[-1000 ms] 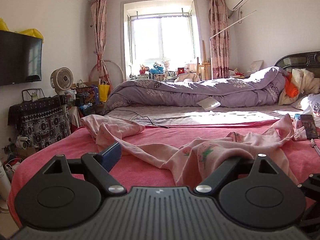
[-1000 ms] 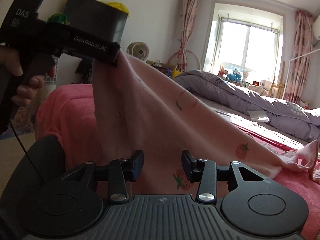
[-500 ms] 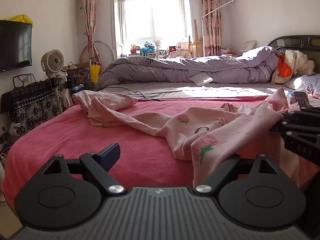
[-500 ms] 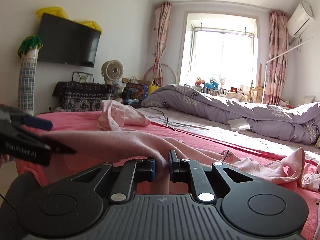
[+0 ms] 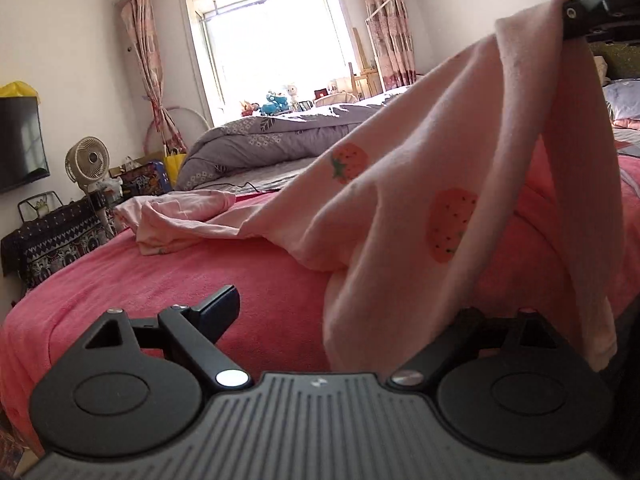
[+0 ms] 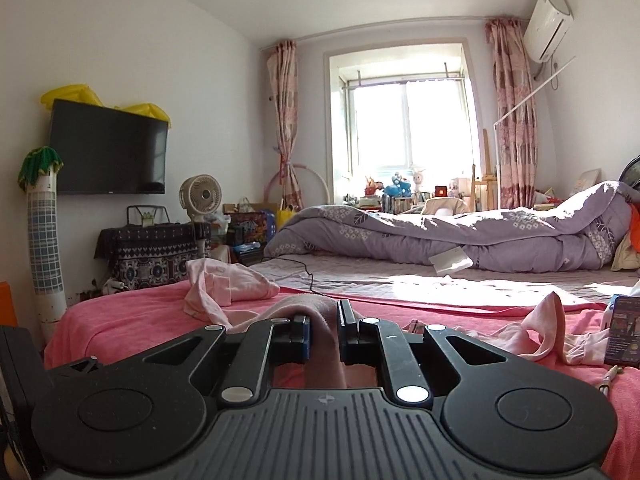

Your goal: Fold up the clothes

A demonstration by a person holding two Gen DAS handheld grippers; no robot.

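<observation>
A pink garment (image 5: 420, 184) with strawberry prints hangs in a tall fold from my right gripper (image 5: 576, 20), high at the top right of the left wrist view. In the right wrist view that gripper (image 6: 322, 328) is shut on a bunched ridge of the pink garment (image 6: 320, 312). My left gripper (image 5: 340, 312) stands open low over the red blanket (image 5: 160, 288). Its left finger (image 5: 218, 310) is bare, and the hanging cloth hides its right finger. A second pink piece (image 5: 176, 216) lies crumpled further back on the bed.
A purple quilt (image 6: 460, 236) lies rolled across the far bed, with a black cable (image 6: 306, 276) in front of it. A phone (image 6: 622, 328) and a pen (image 6: 608, 376) lie on the blanket at right. A fan (image 6: 200, 196), a draped stand and a wall TV (image 6: 108, 148) are left.
My right gripper closed on the pink garment and lifted it off the bed. My left gripper stayed open and sank, so the cloth now hangs before it.
</observation>
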